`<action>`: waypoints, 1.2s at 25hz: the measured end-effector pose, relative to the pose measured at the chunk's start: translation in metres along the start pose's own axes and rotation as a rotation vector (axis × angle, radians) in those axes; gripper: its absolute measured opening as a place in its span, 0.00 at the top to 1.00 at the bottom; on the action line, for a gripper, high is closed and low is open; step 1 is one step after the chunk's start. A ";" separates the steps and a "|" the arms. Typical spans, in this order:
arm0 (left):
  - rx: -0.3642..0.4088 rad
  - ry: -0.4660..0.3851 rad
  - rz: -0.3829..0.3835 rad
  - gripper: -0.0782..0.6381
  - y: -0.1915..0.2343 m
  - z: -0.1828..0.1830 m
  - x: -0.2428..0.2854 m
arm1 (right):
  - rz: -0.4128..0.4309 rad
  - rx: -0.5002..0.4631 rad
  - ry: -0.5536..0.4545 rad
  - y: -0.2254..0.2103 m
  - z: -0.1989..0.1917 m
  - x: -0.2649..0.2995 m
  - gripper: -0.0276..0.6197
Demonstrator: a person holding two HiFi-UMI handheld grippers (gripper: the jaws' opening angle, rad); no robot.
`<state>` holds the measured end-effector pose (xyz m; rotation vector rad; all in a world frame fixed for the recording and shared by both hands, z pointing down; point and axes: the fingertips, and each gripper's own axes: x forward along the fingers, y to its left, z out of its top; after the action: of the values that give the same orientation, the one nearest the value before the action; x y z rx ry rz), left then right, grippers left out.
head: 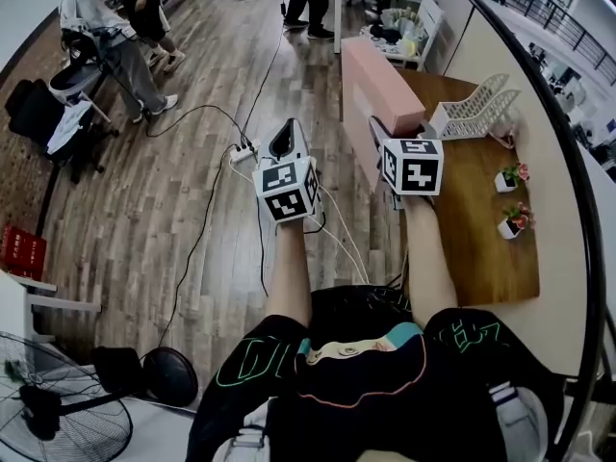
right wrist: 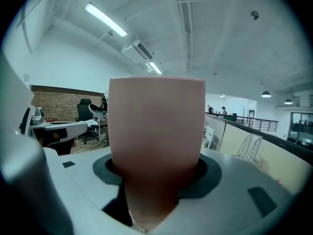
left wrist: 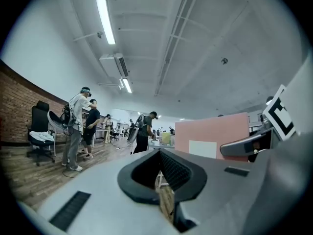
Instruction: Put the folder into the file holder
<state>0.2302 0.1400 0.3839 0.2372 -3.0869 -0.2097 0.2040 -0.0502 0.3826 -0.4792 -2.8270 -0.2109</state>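
Note:
A thick pink folder stands upright over the left edge of the wooden desk. My right gripper is shut on its near end. In the right gripper view the folder fills the space between the jaws of that gripper. The white slotted file holder sits on the desk just right of the folder, and it also shows as a white file holder at the right. My left gripper hangs over the floor left of the folder, shut with nothing in it.
Two small potted plants stand by the partition at the desk's right. A power strip with cables lies on the wooden floor. People stand at the far left. A fan is at the bottom left.

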 end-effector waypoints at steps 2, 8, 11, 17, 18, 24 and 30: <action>-0.007 -0.007 0.006 0.89 0.006 0.002 -0.001 | 0.005 -0.011 -0.004 0.004 0.003 0.002 0.53; -0.016 -0.022 0.021 0.89 0.024 0.012 -0.003 | 0.024 -0.016 -0.017 0.017 0.015 0.006 0.53; -0.014 -0.036 0.032 0.89 0.031 0.019 -0.002 | 0.036 -0.026 -0.032 0.021 0.023 0.011 0.53; -0.006 -0.046 0.052 0.89 0.049 0.026 0.007 | 0.057 -0.032 -0.060 0.029 0.037 0.027 0.53; -0.004 -0.045 0.053 0.89 0.052 0.026 0.011 | 0.057 -0.035 -0.060 0.029 0.039 0.032 0.53; -0.002 -0.031 0.082 0.89 0.078 0.023 0.042 | 0.058 -0.029 -0.041 0.023 0.040 0.077 0.53; -0.004 0.000 0.134 0.89 0.115 0.018 0.087 | 0.122 -0.003 -0.036 0.032 0.050 0.143 0.53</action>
<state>0.1260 0.2414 0.3841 0.0292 -3.0863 -0.2112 0.0726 0.0325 0.3784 -0.6603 -2.8199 -0.1846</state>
